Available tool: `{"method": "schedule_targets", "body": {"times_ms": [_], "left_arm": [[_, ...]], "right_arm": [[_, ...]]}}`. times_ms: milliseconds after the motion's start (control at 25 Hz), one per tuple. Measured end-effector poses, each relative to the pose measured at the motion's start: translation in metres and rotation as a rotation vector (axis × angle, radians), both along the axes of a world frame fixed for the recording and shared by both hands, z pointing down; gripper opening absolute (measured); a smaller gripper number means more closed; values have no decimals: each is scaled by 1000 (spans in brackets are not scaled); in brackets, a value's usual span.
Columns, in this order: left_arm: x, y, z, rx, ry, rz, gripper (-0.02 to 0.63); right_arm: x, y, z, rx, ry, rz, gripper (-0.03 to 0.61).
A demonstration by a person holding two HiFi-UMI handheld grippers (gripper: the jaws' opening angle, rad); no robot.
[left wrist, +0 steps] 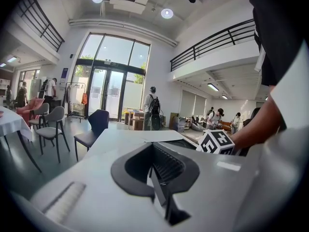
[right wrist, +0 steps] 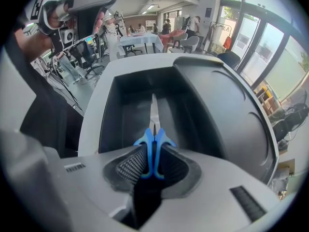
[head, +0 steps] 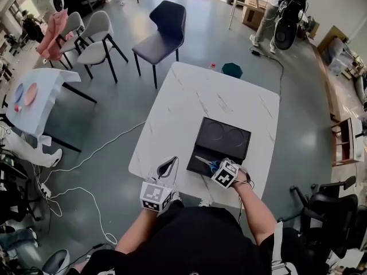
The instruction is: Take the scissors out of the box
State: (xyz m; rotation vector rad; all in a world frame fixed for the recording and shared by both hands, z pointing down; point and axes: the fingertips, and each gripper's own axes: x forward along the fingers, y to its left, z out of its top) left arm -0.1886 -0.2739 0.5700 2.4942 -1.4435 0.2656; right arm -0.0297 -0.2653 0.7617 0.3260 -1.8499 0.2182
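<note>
Gripping the scissors (right wrist: 153, 146) is the step in hand, as I judge it. They lie inside the black box (right wrist: 123, 110), at its near end, with the blades pointing away along the floor of the box. Their blue handles stand between the jaws of the right gripper (right wrist: 153, 164), which points steeply down into the box. The jaws are narrow and the ribbed pads seem to press on the handles from both sides. The scissors are not yet lifted; they rest in the box.

The next move calls for a firm hold and a straight lift, so that the blades clear the wall of the box without catching on it. A thin, edge-on hold like this may let the scissors swing.

The box sits on the white worktop (head: 189, 96), near the person's edge. The left gripper (head: 167, 166) waits beside it above the worktop, its jaws together with nothing between them.

The right gripper view shows the contact at the handles, which the head view does not: there the marker cube covers most of it. The head view shows the whole box and both grippers together. The left gripper view shows neither the scissors nor the inside of the box.
</note>
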Motion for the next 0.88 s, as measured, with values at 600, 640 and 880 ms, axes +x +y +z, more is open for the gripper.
{"method": "schedule_targets", "body": {"times_ms": [600,640,880], "left_arm": [[14,13,-6,17,-10,37,9],[15,14,-7,18,-12,40,9],[23,17,-8,23,-15,57,9]], "right_arm": [[-7,2,-83,243,-153,68,87],[-7,1,-92,272,-177,84,88],[-3,-10,-152,424,-407,271,88]]}}
